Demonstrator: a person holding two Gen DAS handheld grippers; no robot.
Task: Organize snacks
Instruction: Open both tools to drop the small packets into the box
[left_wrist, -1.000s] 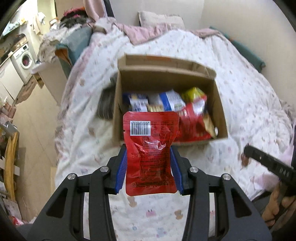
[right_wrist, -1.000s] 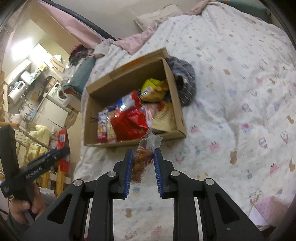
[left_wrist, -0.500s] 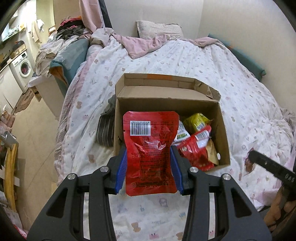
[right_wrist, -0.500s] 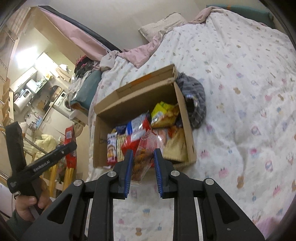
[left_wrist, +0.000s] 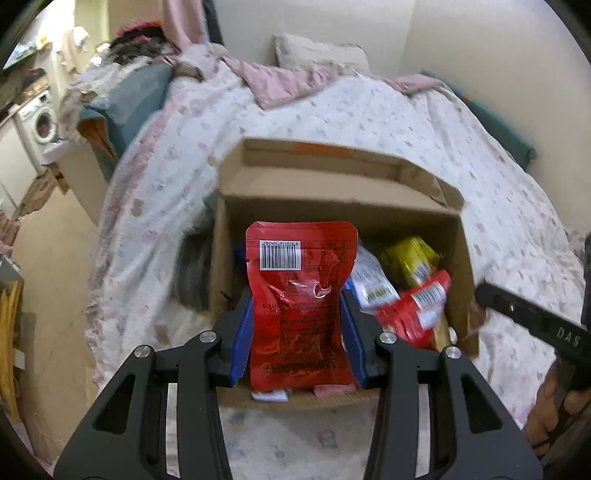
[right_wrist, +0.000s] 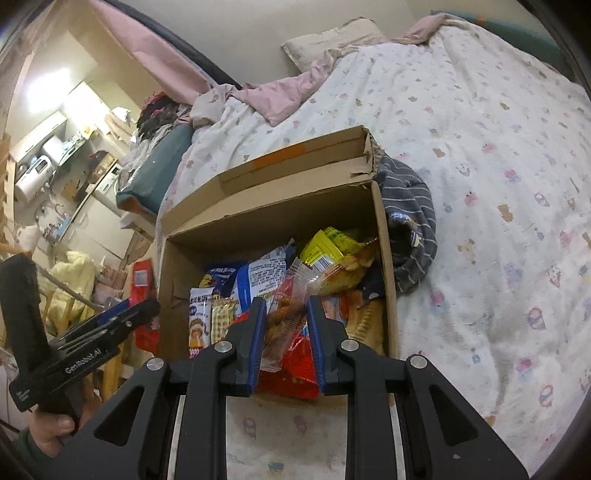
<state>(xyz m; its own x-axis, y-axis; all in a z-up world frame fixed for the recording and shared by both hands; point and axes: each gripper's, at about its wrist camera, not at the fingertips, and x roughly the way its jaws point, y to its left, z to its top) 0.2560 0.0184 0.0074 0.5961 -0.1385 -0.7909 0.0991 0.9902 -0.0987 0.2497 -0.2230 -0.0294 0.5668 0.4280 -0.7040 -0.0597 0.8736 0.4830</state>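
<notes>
My left gripper (left_wrist: 297, 328) is shut on a red snack pouch (left_wrist: 300, 306) with a barcode near its top, held upright over the near left part of an open cardboard box (left_wrist: 332, 184). In the right wrist view, my right gripper (right_wrist: 286, 332) is shut on a clear packet of orange-brown snacks (right_wrist: 286, 317), which hangs above the near edge of the same cardboard box (right_wrist: 273, 225). Several snack packs lie inside, among them a yellow bag (right_wrist: 332, 247), a blue-and-white pack (right_wrist: 266, 273) and red packs (left_wrist: 413, 310). Each view shows the other gripper at its side edge.
The box sits on a bed with a white printed quilt (right_wrist: 498, 184). A grey striped cloth (right_wrist: 410, 218) lies against the box's side. Pillows and a pink blanket (left_wrist: 288, 81) are at the head; floor, a washing machine (left_wrist: 40, 118) and clutter lie off the bed's side.
Both grippers have moved forward toward the box with their packets still held; the box has grown larger and now sits directly under both packets.
</notes>
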